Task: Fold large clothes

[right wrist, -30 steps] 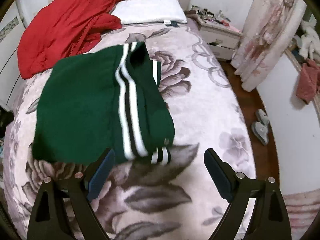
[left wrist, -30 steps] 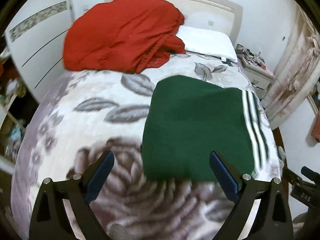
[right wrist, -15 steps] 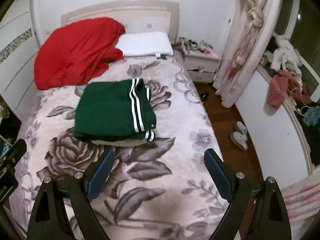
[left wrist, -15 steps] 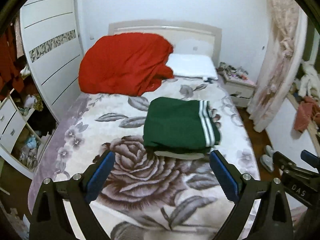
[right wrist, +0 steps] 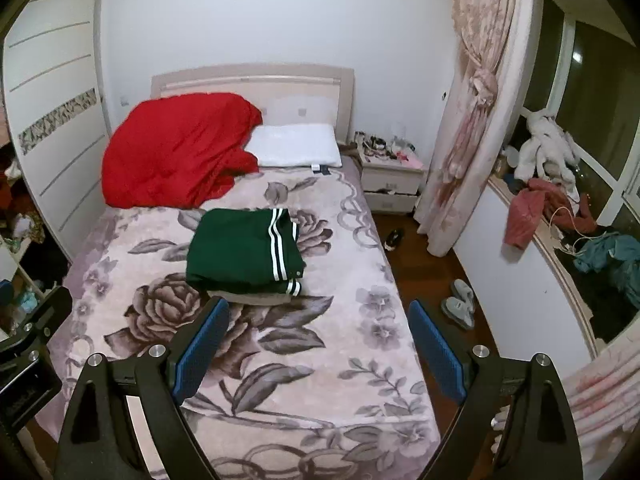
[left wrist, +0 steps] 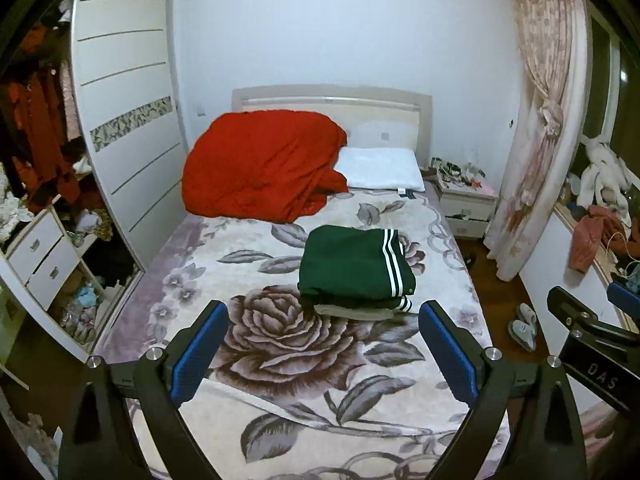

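A dark green garment with white stripes (left wrist: 352,266) lies folded into a flat rectangle on the flowered bedspread (left wrist: 280,344); it also shows in the right wrist view (right wrist: 240,250). A pale layer peeks out under its near edge. My left gripper (left wrist: 324,344) is open and empty, held back above the foot of the bed. My right gripper (right wrist: 318,340) is open and empty too, well short of the garment. The right gripper's body shows at the right edge of the left wrist view (left wrist: 592,344).
A red quilt (left wrist: 260,168) and a white pillow (left wrist: 380,168) lie at the head of the bed. A white wardrobe (left wrist: 124,120) stands left, a cluttered nightstand (left wrist: 464,200) and pink curtain (left wrist: 536,120) right. Slippers (right wrist: 460,304) lie on the wooden floor.
Both grippers have pulled back and up from right over the green garment to the foot of the bed. The garment lies folded where it was left.
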Action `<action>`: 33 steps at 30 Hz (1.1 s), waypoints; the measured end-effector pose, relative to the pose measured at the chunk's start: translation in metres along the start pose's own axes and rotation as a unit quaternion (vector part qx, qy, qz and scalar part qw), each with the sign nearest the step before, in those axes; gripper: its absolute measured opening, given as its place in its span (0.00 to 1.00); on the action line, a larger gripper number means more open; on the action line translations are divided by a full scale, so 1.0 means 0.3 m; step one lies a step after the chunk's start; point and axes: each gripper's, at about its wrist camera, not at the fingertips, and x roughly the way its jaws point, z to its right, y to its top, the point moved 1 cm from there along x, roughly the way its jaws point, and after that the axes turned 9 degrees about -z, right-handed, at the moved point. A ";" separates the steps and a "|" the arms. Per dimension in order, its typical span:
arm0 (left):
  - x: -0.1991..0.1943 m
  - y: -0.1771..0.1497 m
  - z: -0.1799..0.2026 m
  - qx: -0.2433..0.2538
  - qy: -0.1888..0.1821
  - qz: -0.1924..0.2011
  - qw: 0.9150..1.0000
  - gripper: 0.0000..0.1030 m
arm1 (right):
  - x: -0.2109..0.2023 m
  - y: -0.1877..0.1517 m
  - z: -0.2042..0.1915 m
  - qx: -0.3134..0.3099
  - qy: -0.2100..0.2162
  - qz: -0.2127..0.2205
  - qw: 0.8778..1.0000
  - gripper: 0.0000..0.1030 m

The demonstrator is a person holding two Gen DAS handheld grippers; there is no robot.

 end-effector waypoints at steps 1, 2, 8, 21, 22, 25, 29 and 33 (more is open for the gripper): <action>-0.014 -0.005 -0.001 0.000 0.000 0.002 1.000 0.94 | -0.033 -0.008 0.010 0.001 0.003 0.004 1.000 0.90; -0.030 -0.007 -0.002 -0.001 0.000 0.005 1.000 0.94 | -0.064 -0.015 0.019 0.002 0.003 0.009 1.000 0.92; -0.105 -0.028 -0.005 -0.002 0.008 0.027 1.000 0.94 | -0.201 -0.046 0.057 -0.003 0.007 0.032 0.999 0.95; -0.191 -0.081 -0.017 -0.012 0.001 0.044 0.999 0.97 | -0.341 -0.078 0.110 -0.011 0.022 0.058 0.998 0.99; -0.196 -0.082 -0.016 -0.012 0.001 0.045 0.999 0.97 | -0.350 -0.082 0.111 -0.011 0.022 0.059 0.998 0.99; -0.210 -0.088 -0.013 -0.010 0.004 0.051 0.999 0.97 | -0.355 -0.066 0.113 -0.013 0.030 0.060 0.998 0.99; -0.222 -0.096 -0.012 -0.007 0.007 0.055 0.998 0.97 | -0.370 -0.054 0.117 -0.014 0.036 0.067 0.997 0.99; -0.223 -0.095 -0.014 -0.007 0.010 0.054 0.998 0.97 | -0.377 -0.050 0.121 -0.015 0.045 0.068 0.997 0.99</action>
